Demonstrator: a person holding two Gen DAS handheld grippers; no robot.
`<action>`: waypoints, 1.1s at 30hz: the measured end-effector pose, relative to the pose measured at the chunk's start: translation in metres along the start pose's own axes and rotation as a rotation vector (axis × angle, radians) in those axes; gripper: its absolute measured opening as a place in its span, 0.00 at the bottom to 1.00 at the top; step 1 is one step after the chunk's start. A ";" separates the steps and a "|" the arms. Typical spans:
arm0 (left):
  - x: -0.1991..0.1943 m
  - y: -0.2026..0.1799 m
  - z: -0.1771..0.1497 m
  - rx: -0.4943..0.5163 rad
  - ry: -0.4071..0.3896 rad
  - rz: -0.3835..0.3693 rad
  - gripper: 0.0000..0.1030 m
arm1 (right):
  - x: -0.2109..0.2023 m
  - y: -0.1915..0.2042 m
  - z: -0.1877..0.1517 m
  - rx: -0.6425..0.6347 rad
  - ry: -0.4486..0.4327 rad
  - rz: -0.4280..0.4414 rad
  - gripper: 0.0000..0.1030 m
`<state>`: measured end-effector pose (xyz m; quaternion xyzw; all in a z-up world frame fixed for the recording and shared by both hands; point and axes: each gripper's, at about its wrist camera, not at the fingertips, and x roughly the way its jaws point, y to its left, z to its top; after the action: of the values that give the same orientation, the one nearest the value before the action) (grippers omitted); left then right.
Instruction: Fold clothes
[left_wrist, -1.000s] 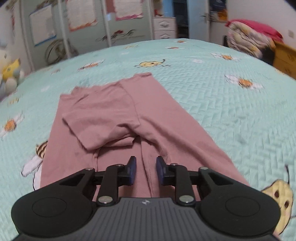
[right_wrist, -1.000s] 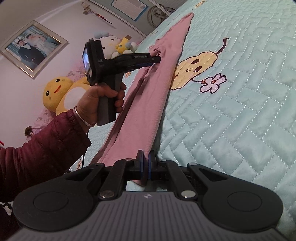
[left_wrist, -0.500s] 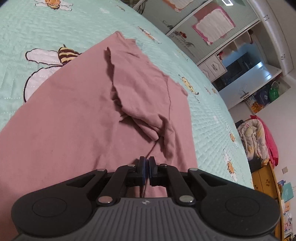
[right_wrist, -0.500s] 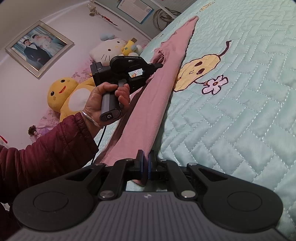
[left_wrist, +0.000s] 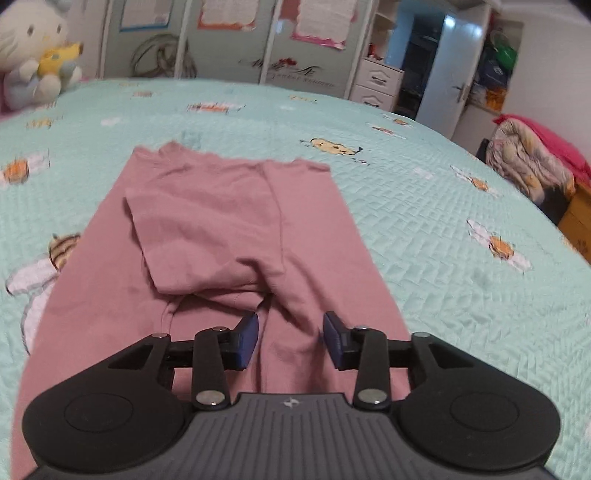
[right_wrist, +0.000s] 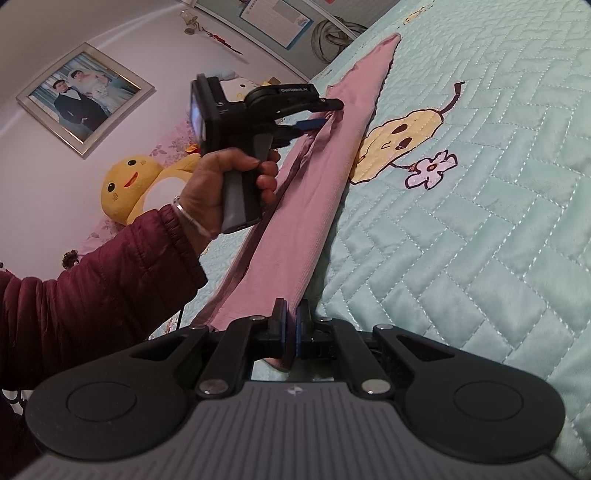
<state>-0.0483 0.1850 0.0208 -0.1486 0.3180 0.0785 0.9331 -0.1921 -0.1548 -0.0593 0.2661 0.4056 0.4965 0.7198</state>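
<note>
A pink garment (left_wrist: 229, 229) lies on the mint quilted bed (left_wrist: 424, 221), its sleeves folded in over the middle. My left gripper (left_wrist: 290, 339) is open just above a raised crease near the garment's lower middle, with a fold between its blue pads. In the right wrist view the left gripper (right_wrist: 325, 114) hovers at the garment's (right_wrist: 314, 184) ridge. My right gripper (right_wrist: 291, 332) is shut on the garment's near edge and holds it a little off the bed.
Plush toys (left_wrist: 33, 55) sit at the bed's far left, and a yellow one (right_wrist: 129, 184) by the wall. Wardrobe doors (left_wrist: 229, 37) stand behind the bed. A pile of bedding (left_wrist: 532, 155) and a wooden cabinet (left_wrist: 576, 221) are at the right.
My left gripper was shut on the garment half a second ago; it has opened and swung back to face along the garment. My right gripper has kept its hold.
</note>
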 end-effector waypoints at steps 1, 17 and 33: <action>-0.001 0.006 0.001 -0.026 -0.002 -0.009 0.04 | 0.000 0.000 0.000 0.000 0.000 0.000 0.01; -0.004 0.022 -0.005 -0.088 0.023 -0.076 0.43 | -0.002 0.003 0.003 -0.005 -0.004 -0.002 0.01; -0.089 0.017 -0.054 0.057 0.101 -0.045 0.28 | -0.004 0.014 0.007 0.025 -0.017 -0.109 0.03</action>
<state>-0.1536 0.1791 0.0313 -0.1327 0.3632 0.0406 0.9213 -0.1939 -0.1531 -0.0434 0.2566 0.4194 0.4491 0.7460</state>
